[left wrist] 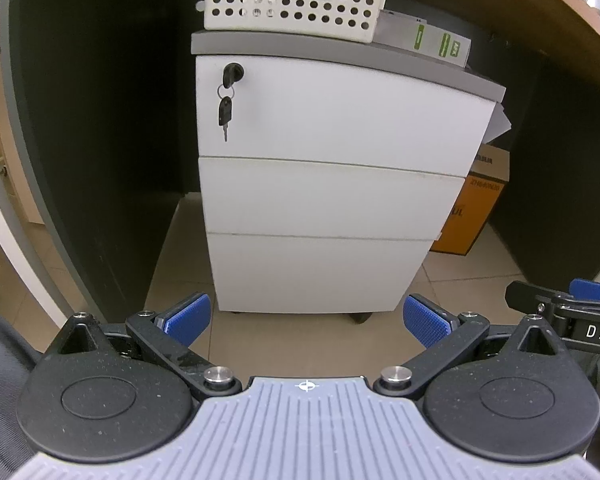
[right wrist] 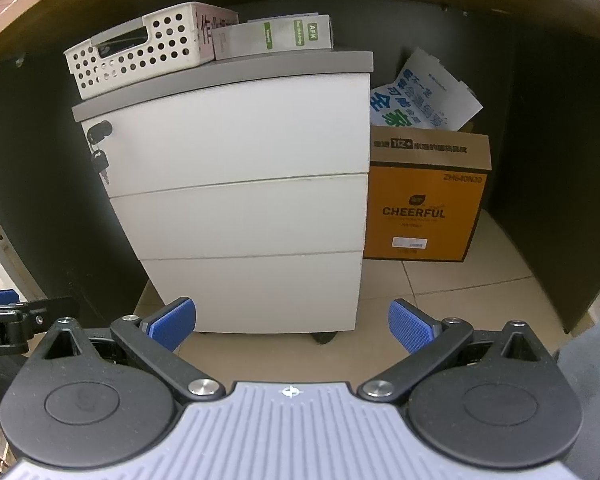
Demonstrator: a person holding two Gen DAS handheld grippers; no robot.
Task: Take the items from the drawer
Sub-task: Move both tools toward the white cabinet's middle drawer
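Note:
A white three-drawer pedestal cabinet (left wrist: 332,184) stands under a desk, all drawers shut; it also shows in the right wrist view (right wrist: 244,208). A black key (left wrist: 233,74) sits in the top drawer's lock with a second key hanging below. My left gripper (left wrist: 306,320) is open and empty, held in front of the bottom drawer, apart from it. My right gripper (right wrist: 292,324) is open and empty, also short of the bottom drawer. The drawers' contents are hidden.
A white perforated basket (left wrist: 292,0) and a grey-green box (right wrist: 276,38) sit on the cabinet top. An orange CHEERFUL carton (right wrist: 424,204) with papers stands to the cabinet's right. Dark desk panels (left wrist: 84,120) close in both sides. The floor is tiled (right wrist: 440,300).

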